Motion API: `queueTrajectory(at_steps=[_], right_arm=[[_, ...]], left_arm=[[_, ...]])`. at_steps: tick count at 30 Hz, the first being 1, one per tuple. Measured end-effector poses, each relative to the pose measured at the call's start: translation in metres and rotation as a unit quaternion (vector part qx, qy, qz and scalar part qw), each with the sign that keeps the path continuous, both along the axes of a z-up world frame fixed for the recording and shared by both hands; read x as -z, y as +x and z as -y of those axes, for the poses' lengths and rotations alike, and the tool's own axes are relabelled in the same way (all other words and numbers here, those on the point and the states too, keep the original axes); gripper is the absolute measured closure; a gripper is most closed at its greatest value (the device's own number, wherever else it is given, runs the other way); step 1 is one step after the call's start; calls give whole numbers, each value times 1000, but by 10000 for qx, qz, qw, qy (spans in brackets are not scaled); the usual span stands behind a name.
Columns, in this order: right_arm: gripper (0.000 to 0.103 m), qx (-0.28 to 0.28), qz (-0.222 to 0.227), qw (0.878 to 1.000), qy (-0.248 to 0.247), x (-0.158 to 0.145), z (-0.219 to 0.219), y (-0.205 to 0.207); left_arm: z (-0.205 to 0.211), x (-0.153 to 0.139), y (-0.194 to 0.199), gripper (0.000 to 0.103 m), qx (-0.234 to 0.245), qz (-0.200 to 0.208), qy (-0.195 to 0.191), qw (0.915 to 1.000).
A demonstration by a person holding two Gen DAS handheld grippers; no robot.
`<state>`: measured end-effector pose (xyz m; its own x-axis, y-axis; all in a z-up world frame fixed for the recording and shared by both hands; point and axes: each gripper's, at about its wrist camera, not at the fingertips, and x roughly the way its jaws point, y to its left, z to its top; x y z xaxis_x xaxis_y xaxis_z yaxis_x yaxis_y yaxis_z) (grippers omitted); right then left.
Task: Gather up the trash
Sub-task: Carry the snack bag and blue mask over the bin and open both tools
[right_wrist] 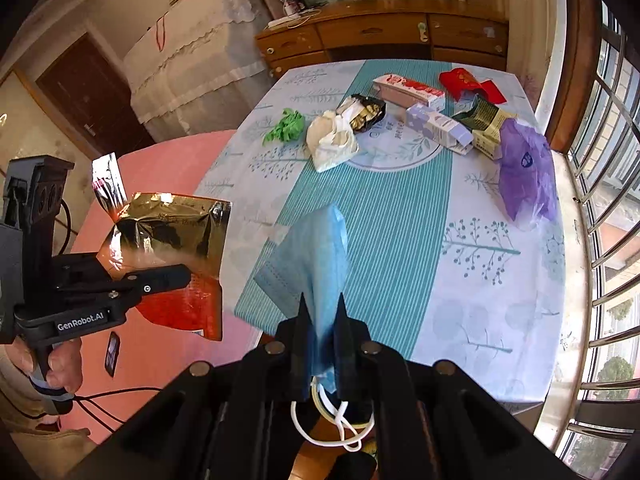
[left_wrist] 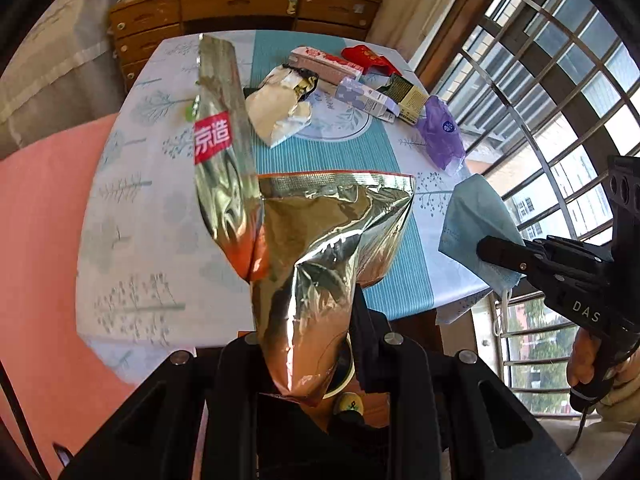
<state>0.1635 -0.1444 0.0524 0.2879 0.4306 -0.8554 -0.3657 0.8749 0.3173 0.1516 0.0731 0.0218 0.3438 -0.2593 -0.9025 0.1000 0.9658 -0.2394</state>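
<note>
Left wrist view: the left tongs (left_wrist: 316, 344) pinch a foil snack bag (left_wrist: 320, 248) lifted off the surface (left_wrist: 140, 240), so collection appears partly done, with a white wrapper (left_wrist: 280, 116), cartons (left_wrist: 364, 98) and a purple bag (left_wrist: 442, 136) left at the far end. Right wrist view: the right tongs (right_wrist: 322, 320) pinch a blue face mask (right_wrist: 316, 248) above the near edge, while green scrap (right_wrist: 286, 126) and a red packet (right_wrist: 466, 82) remain; a wooden dresser (right_wrist: 384, 36) stands beyond, a barred window (right_wrist: 608, 184) to the right.
</note>
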Motion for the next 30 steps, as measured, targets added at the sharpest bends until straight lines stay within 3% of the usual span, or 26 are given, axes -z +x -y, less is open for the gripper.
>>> queueTrajectory(at_steps=[6,11,16,21,30], right_arm=[[95,-235,-401,9988,138,34,20,-59],[95,-123,-876,9959,178,72,24,-92],[95,57,-1218,9925,-31,116,16,-112],[95,430,-1524,9872,-184,178,10,-120],[94,1115,-1802,9764,-419,372,0,-115]], left_arm=[[27,31,-81,82,-629,-216,185,9976],[47,58,-117,81,-622,-543,511,9953],[57,100,-133,81,-609,-881,569,9926],[66,171,-140,80,-585,-1217,620,9889],[67,355,-120,79,-704,-1540,504,9843]])
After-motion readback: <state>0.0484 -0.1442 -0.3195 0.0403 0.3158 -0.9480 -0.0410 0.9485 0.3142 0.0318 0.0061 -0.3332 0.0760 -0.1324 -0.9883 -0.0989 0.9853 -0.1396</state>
